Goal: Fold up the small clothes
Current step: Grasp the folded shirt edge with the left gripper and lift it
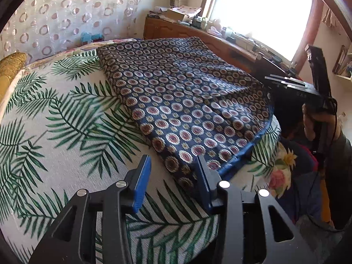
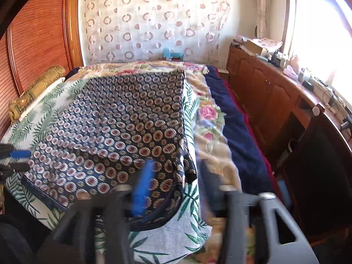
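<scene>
Blue-padded jaws of the left gripper [image 1: 173, 182] stand partly apart over the palm-leaf sheet [image 1: 66, 145] at the bed's near edge; the right-hand pad lies against the near corner of the patterned cloth [image 1: 182, 101], but nothing is pinched between the pads. Across the near edge, the right gripper [image 2: 176, 189] is blurred, its jaws parted, with the cloth's near right corner lying under and between them; whether the pads touch it cannot be told. Dark blue with round medallions, the cloth lies spread flat over the middle of the bed, its long axis running from the near edge toward the far edge, by the curtained wall [image 2: 154, 22].
</scene>
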A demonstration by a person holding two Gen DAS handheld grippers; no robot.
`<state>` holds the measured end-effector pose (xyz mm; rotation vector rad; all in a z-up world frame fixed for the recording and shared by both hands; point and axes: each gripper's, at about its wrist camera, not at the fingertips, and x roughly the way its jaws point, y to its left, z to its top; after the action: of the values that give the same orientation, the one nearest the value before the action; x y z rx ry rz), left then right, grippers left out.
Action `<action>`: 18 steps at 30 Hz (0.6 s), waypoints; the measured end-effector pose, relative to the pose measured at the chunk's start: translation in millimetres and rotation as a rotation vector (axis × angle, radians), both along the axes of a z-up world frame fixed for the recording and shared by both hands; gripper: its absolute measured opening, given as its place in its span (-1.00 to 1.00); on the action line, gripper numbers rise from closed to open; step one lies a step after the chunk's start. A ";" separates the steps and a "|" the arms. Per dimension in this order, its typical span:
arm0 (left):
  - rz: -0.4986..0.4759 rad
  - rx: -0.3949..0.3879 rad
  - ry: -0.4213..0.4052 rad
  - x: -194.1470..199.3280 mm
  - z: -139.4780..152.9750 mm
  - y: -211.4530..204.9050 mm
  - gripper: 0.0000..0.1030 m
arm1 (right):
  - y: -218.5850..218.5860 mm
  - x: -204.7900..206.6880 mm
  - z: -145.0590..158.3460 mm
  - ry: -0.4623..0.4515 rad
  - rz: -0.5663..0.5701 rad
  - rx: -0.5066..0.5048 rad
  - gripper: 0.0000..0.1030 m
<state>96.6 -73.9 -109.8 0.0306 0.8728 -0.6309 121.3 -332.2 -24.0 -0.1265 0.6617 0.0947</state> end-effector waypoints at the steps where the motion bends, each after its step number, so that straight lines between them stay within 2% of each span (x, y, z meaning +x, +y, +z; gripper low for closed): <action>1: -0.003 0.001 0.002 -1.8 -0.5 -0.5 -0.17 | 2.3 -3.0 2.6 -0.011 0.006 0.008 0.20; 8: -0.020 -0.032 0.044 -5.0 -7.5 -3.8 -0.19 | 24.9 -16.4 6.0 -0.035 0.092 0.030 0.31; 9: -0.032 -0.035 0.049 -4.9 -8.5 -5.6 -0.71 | 28.0 -18.0 5.4 -0.036 0.106 0.030 0.32; 10: -0.029 -0.030 0.059 -4.3 -9.4 -7.2 -0.86 | 31.4 -20.0 4.6 -0.037 0.121 0.030 0.37; 13: -0.030 -0.031 0.029 -7.0 -1.2 -8.9 -0.91 | 38.3 -22.7 -0.2 -0.030 0.159 0.042 0.56; 18: -0.032 -0.079 -0.053 -7.0 36.5 -11.5 -0.92 | 52.2 -29.8 -13.4 0.022 0.249 0.037 0.59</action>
<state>89.6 -85.4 -73.3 -0.0102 0.7967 -0.6911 91.5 -280.0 -37.4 -0.1724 0.6641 0.3476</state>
